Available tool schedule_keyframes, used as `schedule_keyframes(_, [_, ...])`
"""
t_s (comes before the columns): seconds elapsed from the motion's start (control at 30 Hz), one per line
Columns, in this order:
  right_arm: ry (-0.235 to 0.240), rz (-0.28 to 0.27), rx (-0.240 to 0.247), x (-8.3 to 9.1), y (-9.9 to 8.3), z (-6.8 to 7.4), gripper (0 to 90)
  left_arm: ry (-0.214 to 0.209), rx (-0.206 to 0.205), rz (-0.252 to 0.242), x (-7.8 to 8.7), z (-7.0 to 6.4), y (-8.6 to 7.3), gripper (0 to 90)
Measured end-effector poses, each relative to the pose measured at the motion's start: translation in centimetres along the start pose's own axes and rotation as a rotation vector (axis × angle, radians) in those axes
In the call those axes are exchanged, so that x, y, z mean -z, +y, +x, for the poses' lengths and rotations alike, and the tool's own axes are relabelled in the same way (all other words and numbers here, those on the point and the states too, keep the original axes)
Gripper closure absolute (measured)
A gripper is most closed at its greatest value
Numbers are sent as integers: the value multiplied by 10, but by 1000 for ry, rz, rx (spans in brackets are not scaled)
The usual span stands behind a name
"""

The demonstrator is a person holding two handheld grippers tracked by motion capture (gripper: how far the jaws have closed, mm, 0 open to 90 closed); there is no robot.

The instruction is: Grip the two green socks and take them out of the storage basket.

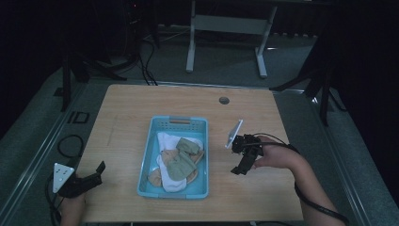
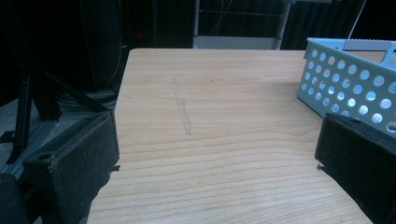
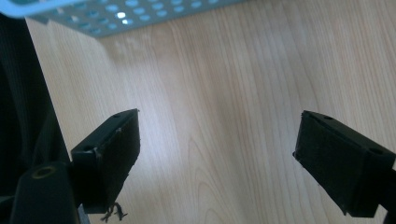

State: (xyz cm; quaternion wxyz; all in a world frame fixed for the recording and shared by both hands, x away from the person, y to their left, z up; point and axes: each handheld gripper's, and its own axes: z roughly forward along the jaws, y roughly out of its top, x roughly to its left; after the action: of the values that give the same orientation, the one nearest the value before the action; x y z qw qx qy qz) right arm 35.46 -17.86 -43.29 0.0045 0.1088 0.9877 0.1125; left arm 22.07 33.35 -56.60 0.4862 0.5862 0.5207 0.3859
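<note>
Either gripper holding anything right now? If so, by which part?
Nothing held. The left gripper and right gripper are both open over bare table; the socks lie in the basket.

perforated plastic basket [image 1: 149, 141], matt wood table [image 1: 127, 108].

High view overhead; gripper views low, sharing basket [image 2: 355, 84].

A dim lab or recording studio: dark curtains all round, black stands [image 1: 75, 70], cables [image 1: 146, 61] on grey floor, one bare wooden worktop [image 1: 127, 108].
</note>
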Motion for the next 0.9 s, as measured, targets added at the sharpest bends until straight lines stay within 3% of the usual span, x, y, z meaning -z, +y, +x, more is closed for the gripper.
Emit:
schedule_keyframes(0.23, [1,-6,1,1,13,-4,139,0,0,-1,0,0,0,0])
schedule_keyframes(0.9, [19,-2,95,-4,63,4,147,-6,-3,-3,0,0,0,0])
